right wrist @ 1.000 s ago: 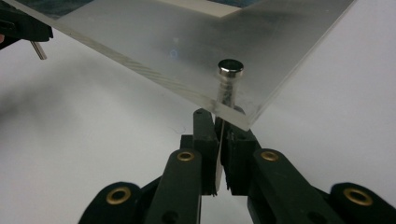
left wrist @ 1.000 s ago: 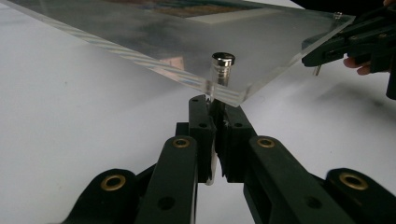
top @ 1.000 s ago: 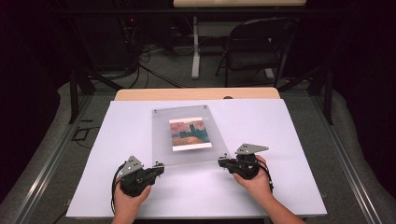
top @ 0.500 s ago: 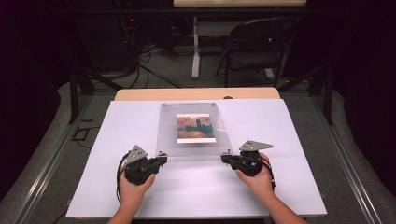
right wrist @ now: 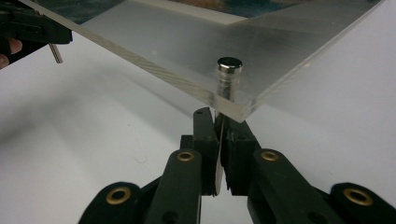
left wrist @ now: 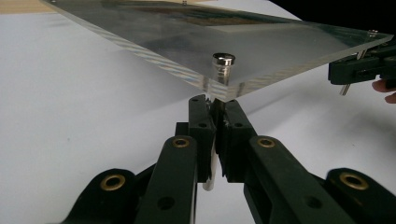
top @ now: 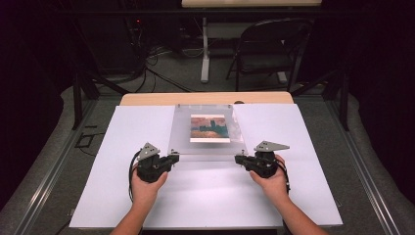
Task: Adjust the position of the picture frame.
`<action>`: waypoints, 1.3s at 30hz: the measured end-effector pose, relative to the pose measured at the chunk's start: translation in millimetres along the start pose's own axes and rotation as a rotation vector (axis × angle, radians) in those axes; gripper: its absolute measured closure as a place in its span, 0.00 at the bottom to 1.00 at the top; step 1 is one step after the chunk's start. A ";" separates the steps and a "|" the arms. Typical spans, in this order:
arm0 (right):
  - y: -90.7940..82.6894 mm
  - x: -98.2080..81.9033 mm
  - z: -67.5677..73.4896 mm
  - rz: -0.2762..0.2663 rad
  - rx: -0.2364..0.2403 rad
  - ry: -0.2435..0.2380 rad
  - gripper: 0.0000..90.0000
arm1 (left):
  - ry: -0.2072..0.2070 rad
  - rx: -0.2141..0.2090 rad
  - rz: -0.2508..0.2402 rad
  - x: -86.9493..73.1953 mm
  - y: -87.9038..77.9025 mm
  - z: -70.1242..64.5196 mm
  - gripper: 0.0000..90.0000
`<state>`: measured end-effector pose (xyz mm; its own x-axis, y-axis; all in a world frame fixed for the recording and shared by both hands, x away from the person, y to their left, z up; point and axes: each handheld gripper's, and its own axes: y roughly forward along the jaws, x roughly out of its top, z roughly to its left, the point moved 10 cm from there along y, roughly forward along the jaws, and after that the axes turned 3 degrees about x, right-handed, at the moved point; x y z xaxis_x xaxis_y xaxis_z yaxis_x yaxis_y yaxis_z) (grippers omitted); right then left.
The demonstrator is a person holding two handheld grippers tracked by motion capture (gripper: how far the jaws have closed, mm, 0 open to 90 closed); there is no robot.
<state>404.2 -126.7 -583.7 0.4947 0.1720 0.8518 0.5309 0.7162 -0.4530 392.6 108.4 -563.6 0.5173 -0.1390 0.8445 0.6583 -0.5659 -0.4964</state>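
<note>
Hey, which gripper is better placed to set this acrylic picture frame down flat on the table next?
Neither clearly. The left gripper and right gripper each clamp a metal leg under a near corner of the acrylic frame, level with each other, so lowering it probably needs both together.

Right hand-held gripper [right wrist: 219,135] has its black jaws clamped on the thin pin under the silver round-capped bolt [right wrist: 229,70] at the clear acrylic frame's [right wrist: 187,51] corner, over the white desk [right wrist: 93,154].

A clear acrylic picture frame [top: 208,129] with a landscape print, tilted, each near corner's metal pin clamped between jaws.
</note>
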 end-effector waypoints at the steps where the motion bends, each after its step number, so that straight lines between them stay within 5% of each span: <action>1: 0.4 0.7 -1.0 -0.001 0.000 -0.002 0.95 | -0.006 0.001 -0.001 0.2 1.5 0.7 0.94; 21: 5.8 -4.9 -9.4 0.025 -0.034 -0.015 0.95 | -0.030 -0.001 0.048 -16.4 21.4 7.6 0.94; 39: 6.8 -20.1 -10.5 0.079 -0.052 -0.028 0.95 | -0.009 -0.005 0.091 -31.9 28.9 6.5 0.94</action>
<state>405.1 -132.4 -606.6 0.5171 0.2461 0.8198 0.5264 0.6638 -0.5313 398.7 101.8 -606.3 0.5793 -0.1828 0.7943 0.6060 -0.5551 -0.5697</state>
